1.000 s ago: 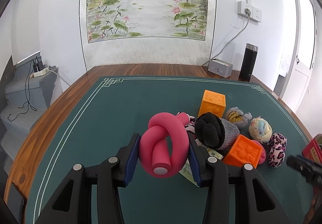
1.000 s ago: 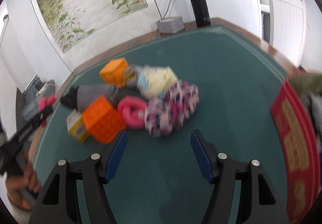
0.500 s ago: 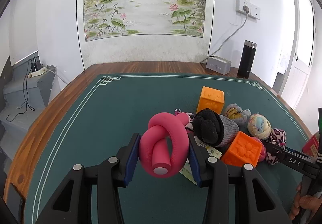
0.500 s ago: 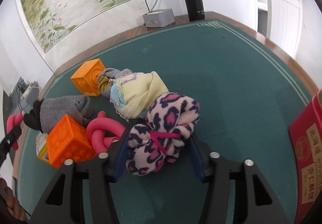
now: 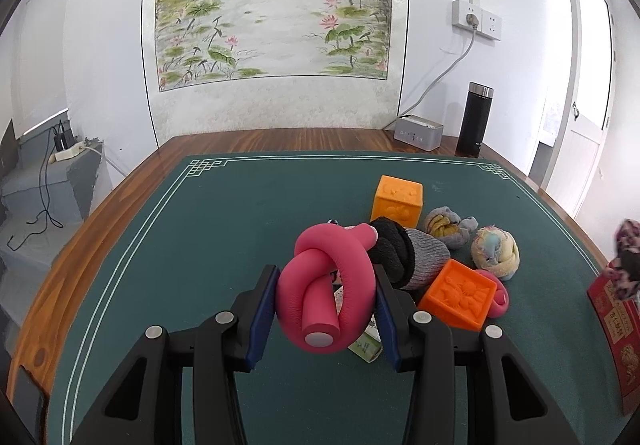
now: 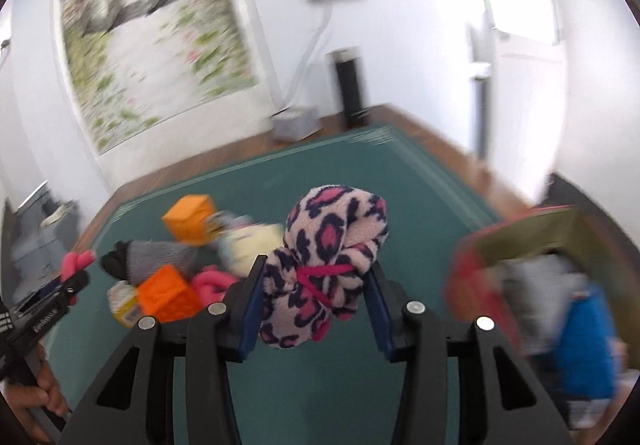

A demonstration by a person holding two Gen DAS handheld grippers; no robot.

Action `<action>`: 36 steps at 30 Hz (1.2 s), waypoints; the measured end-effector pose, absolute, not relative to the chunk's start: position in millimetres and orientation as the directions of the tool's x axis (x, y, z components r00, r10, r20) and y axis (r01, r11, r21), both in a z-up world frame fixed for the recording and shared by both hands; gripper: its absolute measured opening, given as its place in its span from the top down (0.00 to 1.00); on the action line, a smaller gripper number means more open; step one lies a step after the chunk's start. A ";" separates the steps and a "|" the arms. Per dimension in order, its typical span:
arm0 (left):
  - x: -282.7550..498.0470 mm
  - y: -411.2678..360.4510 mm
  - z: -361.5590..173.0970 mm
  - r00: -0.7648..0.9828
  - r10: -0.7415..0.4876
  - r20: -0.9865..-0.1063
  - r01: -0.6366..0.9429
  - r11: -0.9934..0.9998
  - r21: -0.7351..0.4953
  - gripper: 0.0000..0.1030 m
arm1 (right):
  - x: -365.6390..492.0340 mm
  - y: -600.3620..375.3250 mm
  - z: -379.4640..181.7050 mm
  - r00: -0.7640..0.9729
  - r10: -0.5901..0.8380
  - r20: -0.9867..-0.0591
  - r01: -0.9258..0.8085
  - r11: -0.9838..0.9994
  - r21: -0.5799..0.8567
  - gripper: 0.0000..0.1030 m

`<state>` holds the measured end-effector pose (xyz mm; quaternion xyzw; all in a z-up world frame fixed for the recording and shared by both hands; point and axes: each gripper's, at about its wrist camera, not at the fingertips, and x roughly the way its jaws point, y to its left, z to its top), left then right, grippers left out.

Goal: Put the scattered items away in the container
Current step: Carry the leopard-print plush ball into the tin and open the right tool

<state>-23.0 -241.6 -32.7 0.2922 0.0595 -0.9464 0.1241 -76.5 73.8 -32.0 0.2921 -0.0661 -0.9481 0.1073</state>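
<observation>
A knotted pink foam tube (image 5: 328, 285) is gripped by the left tongs (image 5: 326, 319) above the bench (image 5: 224, 245); a leopard-print sock bundle (image 6: 324, 273) is clamped in the right tongs (image 6: 314, 315), near the red container (image 6: 472, 277)

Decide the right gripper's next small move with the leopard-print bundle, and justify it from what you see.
Probably carry it rightward over the red box and release. The right gripper is shut on the leopard-print bundle, lifted off the green mat, and the open box, already holding items, sits just to its right.
</observation>
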 end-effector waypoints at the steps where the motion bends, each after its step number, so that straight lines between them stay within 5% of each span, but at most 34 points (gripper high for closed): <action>1: -22.9 -240.2 -32.8 -0.799 -0.196 -0.569 0.265 -0.963 -0.040 0.55 | -72.3 88.3 -27.8 -0.814 -0.211 -0.541 0.137 -0.975 0.174 0.52; 17: -14.5 -209.6 -22.4 -0.816 -0.142 -0.560 0.208 -0.977 -0.054 0.55 | -123.4 243.8 -32.9 -0.681 0.017 -0.732 -0.120 -0.989 0.089 0.46; 36: -23.3 -91.4 3.6 -0.833 0.098 -0.545 -0.051 -0.994 -0.101 0.55 | -96.7 251.0 -9.9 -0.772 -0.096 -0.629 -0.023 -0.984 0.179 0.39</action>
